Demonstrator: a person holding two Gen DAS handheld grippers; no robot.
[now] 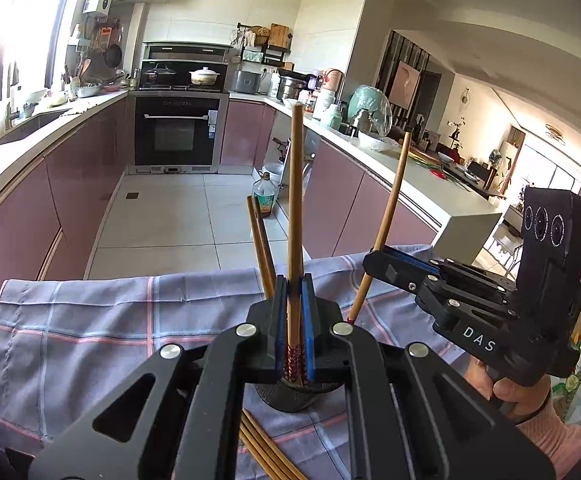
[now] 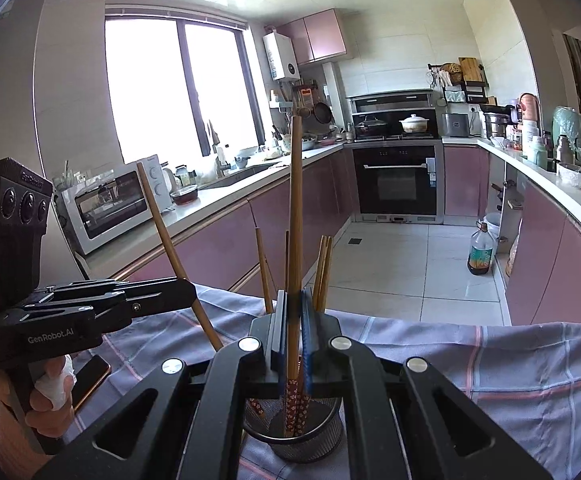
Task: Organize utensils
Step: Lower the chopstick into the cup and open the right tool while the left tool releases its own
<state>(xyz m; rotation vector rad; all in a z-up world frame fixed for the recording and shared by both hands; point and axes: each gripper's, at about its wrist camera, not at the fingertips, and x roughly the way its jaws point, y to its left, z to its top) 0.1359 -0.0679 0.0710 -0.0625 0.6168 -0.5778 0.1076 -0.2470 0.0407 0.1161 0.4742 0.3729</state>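
My left gripper (image 1: 294,284) is shut on a wooden chopstick (image 1: 296,200) that stands nearly upright, its red patterned end down by the black mesh cup (image 1: 294,398). The right gripper (image 1: 370,260) shows to the right, clamping a second chopstick (image 1: 390,208) tilted over the cloth. In the right wrist view, my right gripper (image 2: 294,296) is shut on that chopstick (image 2: 295,208), whose floral end hangs at the mouth of the mesh cup (image 2: 310,446). Several chopsticks (image 2: 324,268) stand in the cup. The left gripper (image 2: 190,292) holds its chopstick (image 2: 166,224) at the left.
A blue checked cloth (image 1: 110,320) covers the table. Loose chopsticks (image 1: 266,452) lie on it near the cup. A phone (image 2: 90,376) rests at the left. An oil bottle (image 2: 480,254) stands on the tiled floor between pink kitchen cabinets (image 2: 218,248).
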